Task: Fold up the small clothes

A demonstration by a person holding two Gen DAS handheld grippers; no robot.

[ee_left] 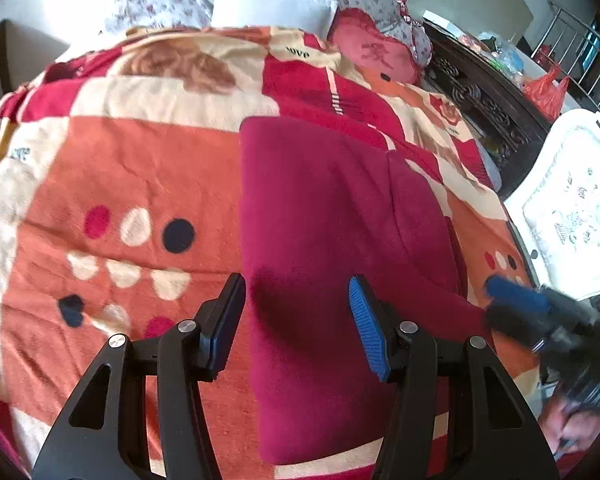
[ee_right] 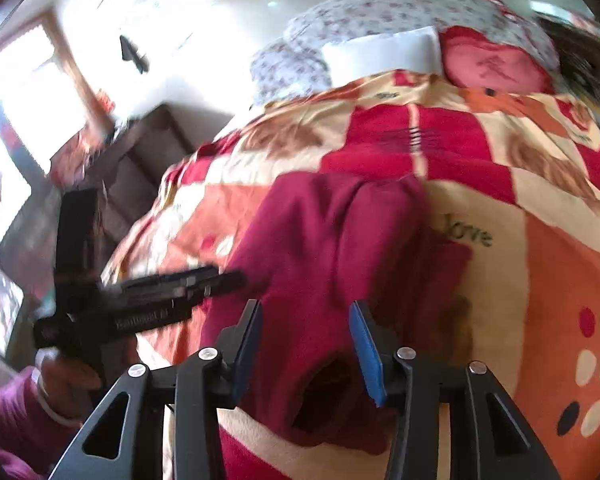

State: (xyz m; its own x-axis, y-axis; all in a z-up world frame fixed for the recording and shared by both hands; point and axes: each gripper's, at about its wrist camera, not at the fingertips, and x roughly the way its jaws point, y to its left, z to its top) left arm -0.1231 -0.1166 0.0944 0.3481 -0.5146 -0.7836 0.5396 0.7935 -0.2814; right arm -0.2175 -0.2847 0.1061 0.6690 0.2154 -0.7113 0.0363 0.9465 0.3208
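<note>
A dark red garment (ee_left: pixel 332 240) lies on the patterned bedspread (ee_left: pixel 120 160), folded lengthwise with a straight left edge. My left gripper (ee_left: pixel 298 312) is open above its near part, holding nothing. My right gripper (ee_left: pixel 516 304) shows blurred at the garment's right edge in the left wrist view. In the right wrist view the garment (ee_right: pixel 332 248) is bunched with a sleeve opening near the camera. My right gripper (ee_right: pixel 306 344) is open over it, holding nothing. My left gripper (ee_right: pixel 172 292) appears blurred at the left, at the garment's edge.
Pillows, a white one (ee_left: pixel 272 10) and a red one (ee_left: pixel 376 50), lie at the bed's head. A dark carved headboard (ee_left: pixel 484 108) and a white chair (ee_left: pixel 572 204) stand at the right. A dark cabinet (ee_right: pixel 148 156) stands left of the bed.
</note>
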